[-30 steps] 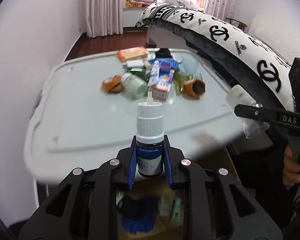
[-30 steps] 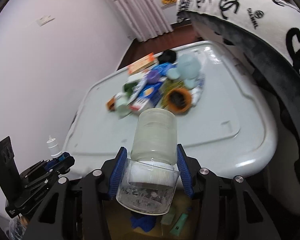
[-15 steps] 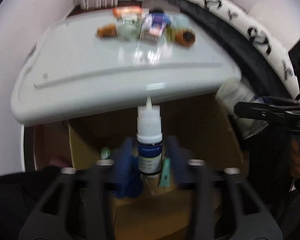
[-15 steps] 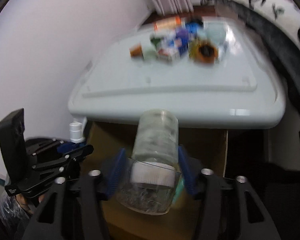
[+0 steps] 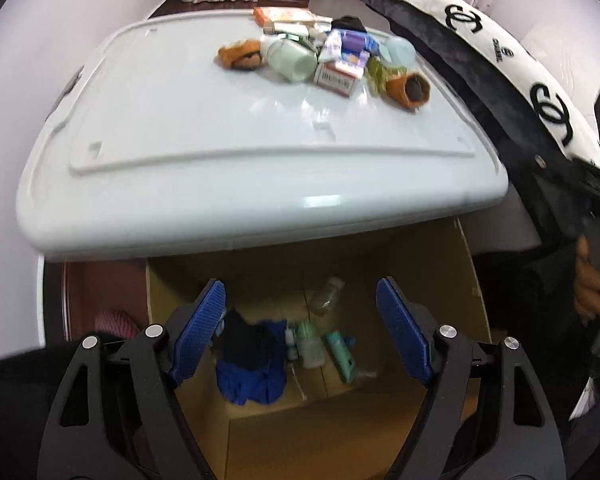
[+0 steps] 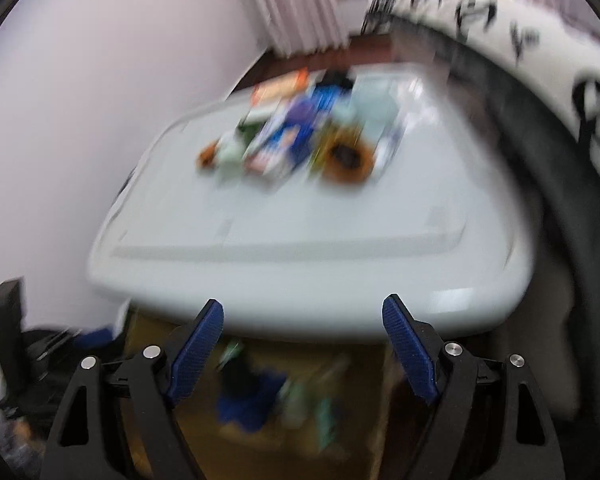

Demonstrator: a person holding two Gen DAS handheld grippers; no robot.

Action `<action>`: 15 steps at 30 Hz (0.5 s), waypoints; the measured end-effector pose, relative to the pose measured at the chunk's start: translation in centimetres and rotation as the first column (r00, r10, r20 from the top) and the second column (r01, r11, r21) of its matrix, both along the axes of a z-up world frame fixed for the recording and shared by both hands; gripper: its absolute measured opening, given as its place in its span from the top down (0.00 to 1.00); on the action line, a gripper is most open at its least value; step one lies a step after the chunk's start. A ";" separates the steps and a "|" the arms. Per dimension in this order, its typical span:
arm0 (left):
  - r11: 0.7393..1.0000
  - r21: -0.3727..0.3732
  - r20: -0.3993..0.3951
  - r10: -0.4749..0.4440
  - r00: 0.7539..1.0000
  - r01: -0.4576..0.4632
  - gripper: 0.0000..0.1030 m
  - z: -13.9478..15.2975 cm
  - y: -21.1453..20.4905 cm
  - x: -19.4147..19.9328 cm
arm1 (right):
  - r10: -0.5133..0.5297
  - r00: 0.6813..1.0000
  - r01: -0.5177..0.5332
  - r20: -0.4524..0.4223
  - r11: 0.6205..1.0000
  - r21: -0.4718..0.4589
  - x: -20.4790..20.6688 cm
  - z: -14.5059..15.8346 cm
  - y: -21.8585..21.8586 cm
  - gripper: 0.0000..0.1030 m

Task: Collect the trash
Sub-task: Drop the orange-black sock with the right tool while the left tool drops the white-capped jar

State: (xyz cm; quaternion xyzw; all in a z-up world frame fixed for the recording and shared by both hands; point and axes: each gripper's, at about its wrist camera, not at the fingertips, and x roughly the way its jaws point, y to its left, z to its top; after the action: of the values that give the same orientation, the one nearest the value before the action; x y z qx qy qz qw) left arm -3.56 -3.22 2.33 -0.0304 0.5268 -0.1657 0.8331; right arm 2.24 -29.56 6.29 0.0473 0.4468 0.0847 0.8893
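My left gripper [image 5: 300,286] hangs over an open cardboard box [image 5: 324,432] under the table's front edge. Its jaws are opening and nothing is between the blue pads. In the box lie a blue cloth [image 5: 252,372], a small white bottle [image 5: 310,344], a teal tube [image 5: 340,356] and a blurred clear jar [image 5: 326,296]. My right gripper [image 6: 302,304] stands open and empty above the same box [image 6: 260,432]; this view is blurred. A pile of trash [image 5: 324,64] sits at the far side of the white table [image 5: 180,140], with an orange cup [image 5: 410,88] and a pale green jar [image 5: 290,58].
A bed with a black and white cover [image 5: 500,40] runs along the table's right side. A hand [image 5: 588,280] holds the other gripper's black handle at the right edge. A pale wall stands to the left, curtains at the back.
Both grippers opened. The dropper bottle left the left jaws and the clear jar left the right jaws. The left gripper dipped towards the box; the right view swung back up to the table.
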 end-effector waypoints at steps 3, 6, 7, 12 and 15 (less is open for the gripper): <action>1.000 0.023 0.051 0.008 0.999 -0.010 0.25 0.7 -1.0 2.3 | 0.025 0.997 -0.013 0.072 0.988 -0.152 4.4 -0.3 1.3 0.21; 0.999 0.030 0.084 0.013 0.996 -0.016 0.25 0.7 -2.3 4.4 | 0.063 0.995 -0.043 0.073 0.969 -0.244 8.0 -1.6 2.1 0.23; 0.999 0.031 0.084 0.014 0.996 -0.017 0.25 0.5 -2.4 4.8 | 0.073 0.995 -0.052 0.062 0.956 -0.287 9.6 -2.6 2.5 0.24; 1.000 0.018 0.049 0.008 0.999 -0.009 0.25 -1.4 -2.6 5.7 | 0.070 0.997 -0.072 -0.020 0.928 -0.365 13.3 -6.1 3.0 0.48; 0.999 0.034 0.049 0.014 0.999 -0.015 0.25 -2.0 -2.3 6.0 | 0.068 0.997 -0.072 -0.023 0.914 -0.399 13.3 -6.9 3.5 0.68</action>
State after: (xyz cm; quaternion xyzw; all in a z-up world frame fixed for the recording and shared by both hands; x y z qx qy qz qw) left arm 2.41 -5.50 0.35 -0.0160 0.5089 -0.1514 0.8472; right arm 15.54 -26.08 -0.57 -0.1510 0.4598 0.0231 0.8748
